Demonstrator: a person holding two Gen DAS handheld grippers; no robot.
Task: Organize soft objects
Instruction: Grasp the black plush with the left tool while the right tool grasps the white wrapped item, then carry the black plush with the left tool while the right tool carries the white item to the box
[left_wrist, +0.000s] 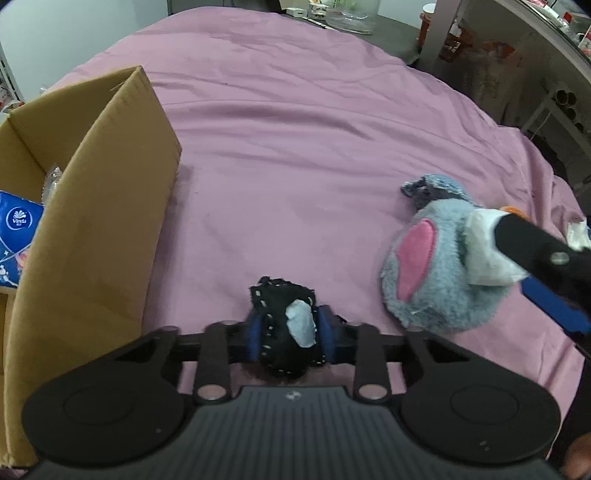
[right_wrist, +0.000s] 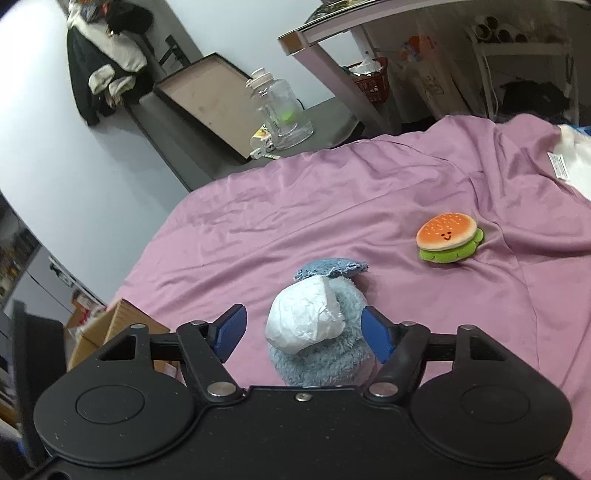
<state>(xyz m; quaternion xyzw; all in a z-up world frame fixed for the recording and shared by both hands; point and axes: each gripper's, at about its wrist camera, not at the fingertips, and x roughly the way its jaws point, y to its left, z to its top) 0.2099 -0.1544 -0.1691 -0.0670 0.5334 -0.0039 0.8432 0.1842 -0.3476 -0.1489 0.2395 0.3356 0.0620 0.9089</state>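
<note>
On the left of the pink bed (left_wrist: 295, 147) an open cardboard box (left_wrist: 92, 221) waits for the soft things, so the left gripper (left_wrist: 288, 328) has its fingers clamped on a black pouch (left_wrist: 280, 325), while the right gripper (right_wrist: 303, 328), fingers spread wide, straddles the blue plush toy (right_wrist: 325, 354), seemingly to grasp it.

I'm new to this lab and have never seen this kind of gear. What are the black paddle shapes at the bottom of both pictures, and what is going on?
Each black shape is a hand-held gripper with two blue-padded fingers; a person carries one in each hand. Each picture comes from a camera on one gripper, looking forward along its fingers. The left gripper is shut on a black cloth. The right gripper is open around a blue plush toy on the pink bedsheet. A burger toy lies further off. A cardboard box stands on the left, probably where the soft things go.
</note>
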